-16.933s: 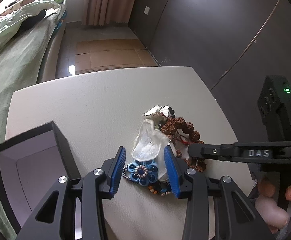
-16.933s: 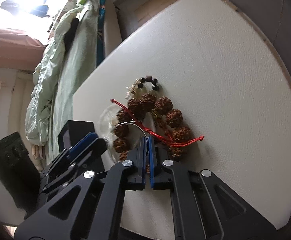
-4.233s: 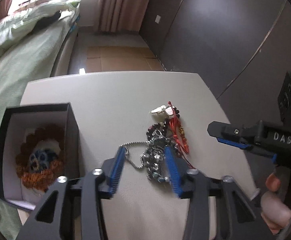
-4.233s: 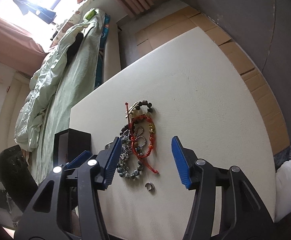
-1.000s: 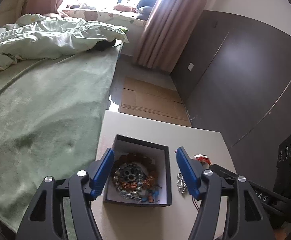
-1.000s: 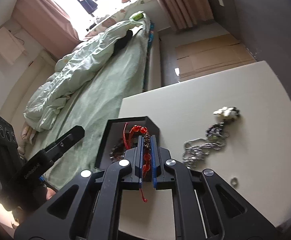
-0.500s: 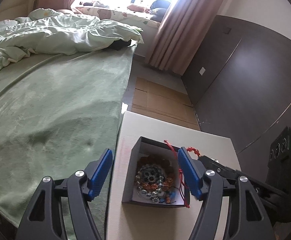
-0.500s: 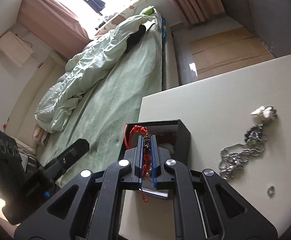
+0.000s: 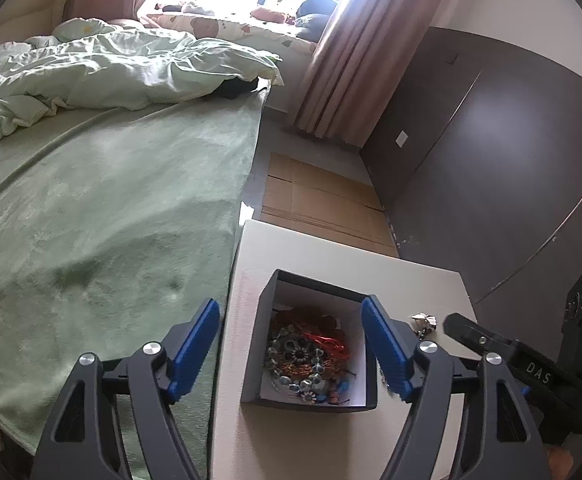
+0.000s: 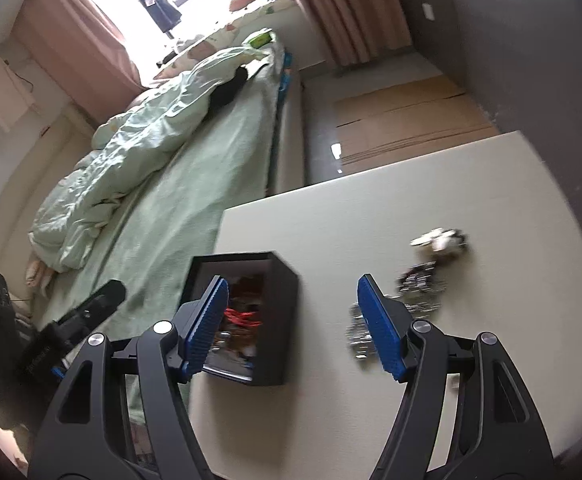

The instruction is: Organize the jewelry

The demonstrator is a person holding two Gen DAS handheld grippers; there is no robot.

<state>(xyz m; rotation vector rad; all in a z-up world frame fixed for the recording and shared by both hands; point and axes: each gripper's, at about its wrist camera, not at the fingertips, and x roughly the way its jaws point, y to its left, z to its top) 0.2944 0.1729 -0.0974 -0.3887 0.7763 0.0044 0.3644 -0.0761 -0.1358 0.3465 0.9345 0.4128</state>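
Fingers [image 10: 379,336] of both grippers are opening (nothing between them); red bracelet [image 9: 323,338] lies in the box [image 9: 259,360] on the bench [image 9: 251,432].

my left gripper [image 9: 289,354]: jaws opening, nothing between them, hanging over the black box [image 9: 257,364] | box top uncovered, its walls ring the jewelry heap [image 9: 309,354] | my right gripper [image 10: 293,326]: jaws opening, empty, bare table [image 10: 331,240] below | silver chains [image 10: 419,292] beside right pad | bed [image 9: 111,208] flanks table's left edge
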